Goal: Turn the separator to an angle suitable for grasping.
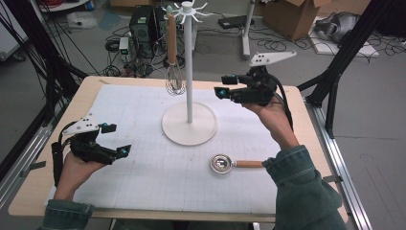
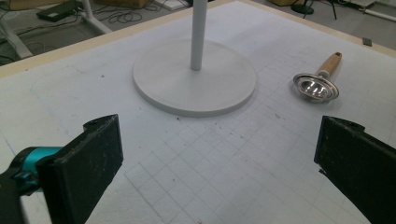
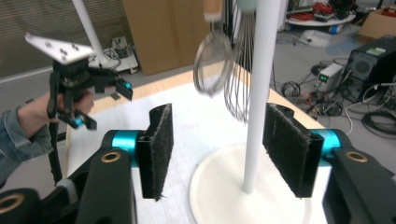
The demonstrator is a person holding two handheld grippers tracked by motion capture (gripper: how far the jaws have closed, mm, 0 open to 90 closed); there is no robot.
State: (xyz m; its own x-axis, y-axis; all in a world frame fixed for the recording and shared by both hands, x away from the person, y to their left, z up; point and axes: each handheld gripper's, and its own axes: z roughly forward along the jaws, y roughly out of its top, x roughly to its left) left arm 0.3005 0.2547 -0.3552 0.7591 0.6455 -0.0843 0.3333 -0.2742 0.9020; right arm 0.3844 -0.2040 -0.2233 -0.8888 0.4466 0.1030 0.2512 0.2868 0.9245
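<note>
A white hook stand [image 1: 189, 62] rises from a round base [image 1: 178, 132] at the middle of the table. From its top hang a whisk [image 3: 238, 79] and a blurred round wire utensil with a wooden handle [image 3: 212, 60]. They overlap in the high view as one hanging utensil [image 1: 173, 57]. My right gripper [image 1: 224, 86] is held above the table to the right of the pole, and it is open and empty. In its own view the right gripper [image 3: 217, 149] frames the pole [image 3: 257, 93] farther off. My left gripper [image 1: 118, 139] rests open near the left edge, and its own view shows the left gripper [image 2: 217, 158] holding nothing.
A small metal scoop with a wooden handle [image 1: 221, 164] lies on the white grid mat [image 1: 143, 182], in front of the stand's base and beside my right sleeve. It also appears as the scoop [image 2: 316, 86] in the left gripper view. Computers, cables and boxes lie on the floor behind the table.
</note>
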